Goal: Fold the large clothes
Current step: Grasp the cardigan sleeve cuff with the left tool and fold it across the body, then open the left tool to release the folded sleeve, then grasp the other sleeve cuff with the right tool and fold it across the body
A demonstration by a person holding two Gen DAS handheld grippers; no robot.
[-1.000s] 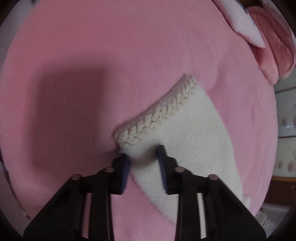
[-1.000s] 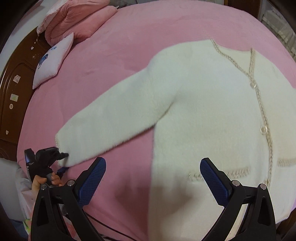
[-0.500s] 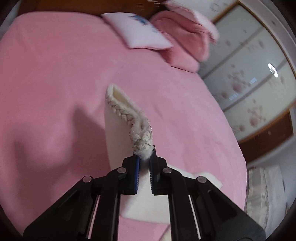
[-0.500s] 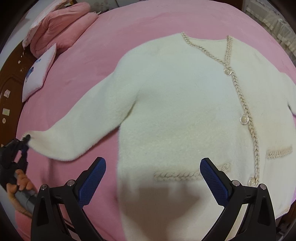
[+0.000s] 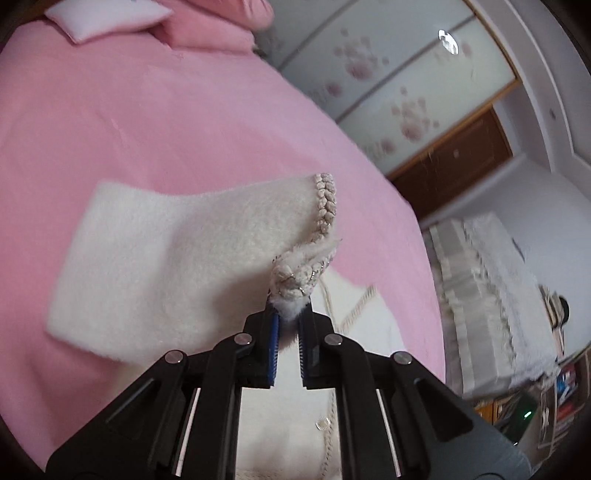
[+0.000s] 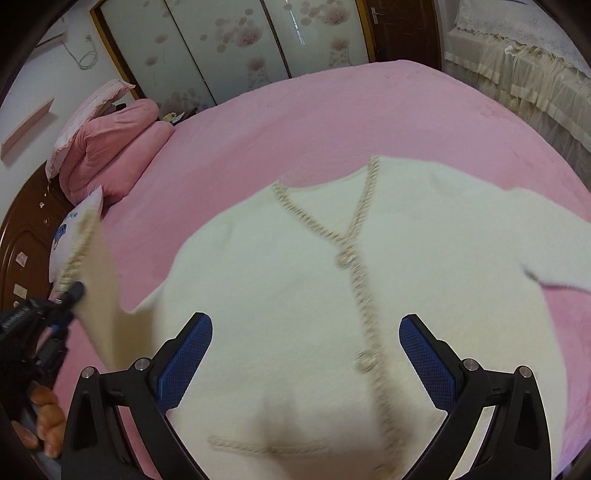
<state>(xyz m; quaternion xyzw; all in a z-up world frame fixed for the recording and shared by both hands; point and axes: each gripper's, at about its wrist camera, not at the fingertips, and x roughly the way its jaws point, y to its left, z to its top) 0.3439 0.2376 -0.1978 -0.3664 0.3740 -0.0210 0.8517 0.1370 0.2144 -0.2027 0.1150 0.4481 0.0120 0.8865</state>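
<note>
A cream fuzzy cardigan (image 6: 295, 302) with braided trim and buttons lies front-up on the pink bed (image 6: 332, 110). My left gripper (image 5: 289, 314) is shut on the braided cuff (image 5: 295, 280) of one sleeve (image 5: 166, 266), which is lifted off the bed and folded toward the body. The right wrist view shows that gripper (image 6: 72, 291) at the left with the raised sleeve (image 6: 96, 280). My right gripper (image 6: 306, 332) hovers wide open over the cardigan's lower front, nothing between its blue pads. The other sleeve (image 6: 535, 236) stretches out to the right.
Pink bedding (image 6: 107, 147) and a white pillow (image 5: 110, 18) are piled at the head of the bed by a brown headboard (image 6: 26, 236). Floral sliding wardrobe doors (image 6: 236, 48) stand behind. A lace-covered piece of furniture (image 5: 491, 295) flanks the bed. A hand (image 6: 44, 421) grips the left tool.
My left gripper closed on the sleeve cuff, lifted it off the bed and carried it toward the cardigan body, rolling as it went. My right gripper slid over the cardigan front, staying open.
</note>
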